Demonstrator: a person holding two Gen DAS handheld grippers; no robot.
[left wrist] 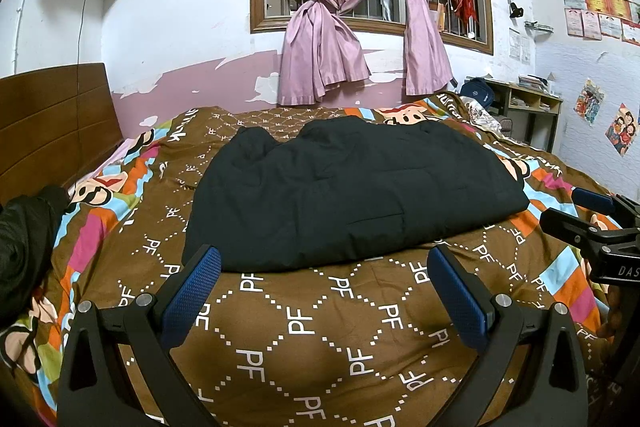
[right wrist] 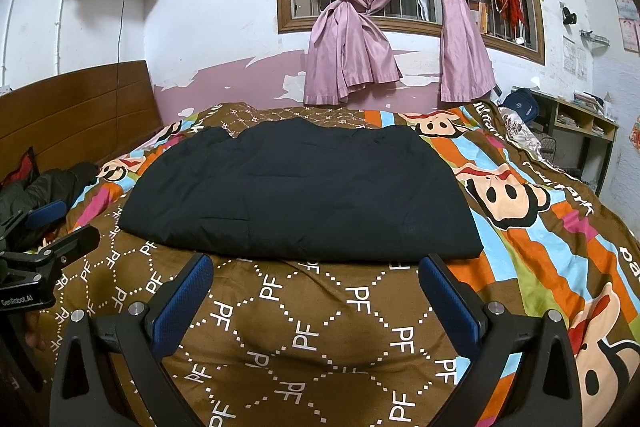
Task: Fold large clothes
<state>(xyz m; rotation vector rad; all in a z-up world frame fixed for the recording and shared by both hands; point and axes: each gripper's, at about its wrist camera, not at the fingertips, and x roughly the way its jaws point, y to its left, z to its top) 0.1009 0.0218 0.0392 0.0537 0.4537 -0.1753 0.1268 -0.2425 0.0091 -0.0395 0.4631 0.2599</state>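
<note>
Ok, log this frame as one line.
left gripper: open, empty | right gripper: open, empty | black garment: folded, flat on bedspread | contact: none

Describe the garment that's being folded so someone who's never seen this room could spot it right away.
Start at the bed's brown PF-patterned quilt. The dark folded garment lies flat across its middle, below the pink curtains. Unlike the crumpled black jacket by the wooden headboard, it is smooth and spread wide.
</note>
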